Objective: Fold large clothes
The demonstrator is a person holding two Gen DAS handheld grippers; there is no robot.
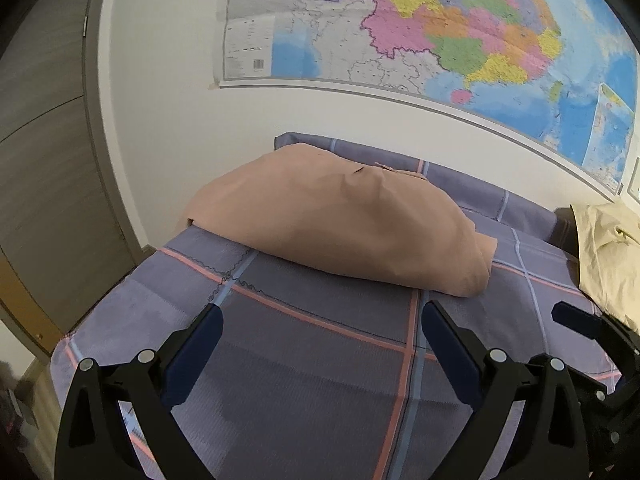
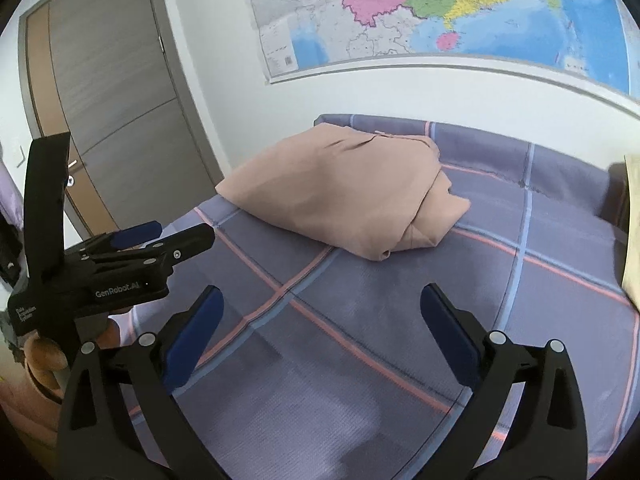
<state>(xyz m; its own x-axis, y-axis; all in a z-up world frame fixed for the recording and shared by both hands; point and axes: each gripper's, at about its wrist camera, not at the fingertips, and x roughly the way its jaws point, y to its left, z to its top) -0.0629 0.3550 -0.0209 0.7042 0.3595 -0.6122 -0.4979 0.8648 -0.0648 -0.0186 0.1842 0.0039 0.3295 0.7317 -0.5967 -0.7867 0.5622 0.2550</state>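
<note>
Presently lying on the purple-grey checked bedsheet (image 1: 320,360): one folded peach-pink fabric garment (image 1: 340,224), sitting toward the far left part of the bed, below the large multicoloured wall map (image 1: 460,32). Left gripper (image 1: 322,330), black with blue pads, is hovering near the sheet's near edge, jaws standing fully wide, gripping nothing, well short of the garment. Right gripper (image 2: 322,312) is hanging likewise, jaws spread wide and empty. Right wrist view alone is showing the left gripper side-on, a hand (image 2: 44,354) beneath it, and the grey wooden door (image 2: 112,92) in full. Left wrist view alone is showing a cream crumpled cloth (image 1: 608,252) lying at the far right.
</note>
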